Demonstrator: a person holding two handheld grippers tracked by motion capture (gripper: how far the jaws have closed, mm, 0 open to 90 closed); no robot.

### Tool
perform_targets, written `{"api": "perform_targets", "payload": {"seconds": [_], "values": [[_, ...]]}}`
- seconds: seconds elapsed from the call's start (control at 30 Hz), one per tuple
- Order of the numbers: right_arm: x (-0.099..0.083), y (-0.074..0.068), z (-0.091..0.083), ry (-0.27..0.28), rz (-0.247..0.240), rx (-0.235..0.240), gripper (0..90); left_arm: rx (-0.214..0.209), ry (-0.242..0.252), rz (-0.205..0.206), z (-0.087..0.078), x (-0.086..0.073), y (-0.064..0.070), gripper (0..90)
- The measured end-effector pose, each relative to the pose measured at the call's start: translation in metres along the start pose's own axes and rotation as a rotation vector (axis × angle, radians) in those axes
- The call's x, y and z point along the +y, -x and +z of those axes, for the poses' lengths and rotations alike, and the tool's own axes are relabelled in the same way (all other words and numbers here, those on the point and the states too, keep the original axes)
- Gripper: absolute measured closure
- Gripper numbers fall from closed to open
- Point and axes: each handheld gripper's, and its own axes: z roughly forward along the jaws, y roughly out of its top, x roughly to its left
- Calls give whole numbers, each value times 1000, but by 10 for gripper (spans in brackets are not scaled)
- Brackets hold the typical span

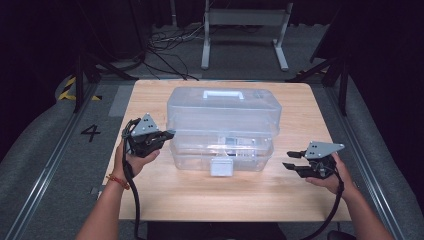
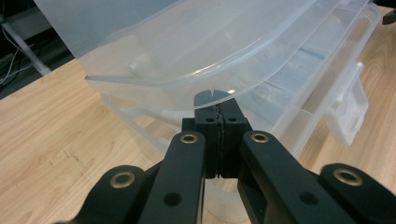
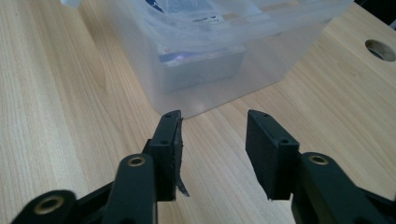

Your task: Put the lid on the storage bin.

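Note:
A clear plastic storage box (image 1: pixel 222 152) stands mid-table, with a domed clear lid (image 1: pixel 222 112), a white handle (image 1: pixel 223 94) on top and a white latch (image 1: pixel 222 167) hanging at the front. My left gripper (image 1: pixel 169 134) is shut, its tips at the lid's left rim. In the left gripper view the closed jaws (image 2: pixel 218 105) sit just under the lid (image 2: pixel 187 42) edge, above the box base (image 2: pixel 289 102). My right gripper (image 1: pixel 288 159) stands open to the right of the box, apart from it. In its own view the right gripper (image 3: pixel 213 116) points at the box corner (image 3: pixel 210 56).
The wooden table (image 1: pixel 150 100) has bare room on both sides and in front of the box. A cable hole (image 3: pixel 380 49) is cut in the tabletop. Behind the table a white metal stand (image 1: pixel 245 30) and loose cables (image 1: pixel 170 45) lie on the floor.

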Motion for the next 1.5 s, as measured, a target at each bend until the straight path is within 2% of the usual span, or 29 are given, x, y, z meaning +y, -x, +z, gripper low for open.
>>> {"api": "perform_targets", "payload": {"seconds": [0.1, 0.27, 0.6, 0.73, 0.9, 1.0, 1.13, 1.37, 1.5], "values": [[-5, -1, 3, -2, 12, 7, 523, -8, 4, -6, -1, -2, 1, 891], [-12, -1, 10, -20, 45, 13, 480, -7, -8, 9, -2, -8, 3, 890], [-16, -3, 16, -25, 63, 21, 467, -6, -32, 18, -4, -16, 6, 889], [-18, -1, 18, -25, 93, 18, 463, -15, -41, 17, -2, -20, 7, 889], [-20, -1, 20, -23, 95, 20, 457, -18, -67, 24, 3, -25, 8, 889], [-21, -1, 21, -26, 101, 25, 449, -13, -100, 43, 4, -27, 9, 888], [-21, -1, 21, -24, 106, 29, 448, -17, -91, 40, 2, -28, 10, 884], [-21, -2, 20, -19, 108, 37, 447, -17, -117, 41, 0, -28, 11, 863], [-21, -2, 20, -17, 107, 38, 447, -16, -137, 36, -1, -36, 11, 865]]}}
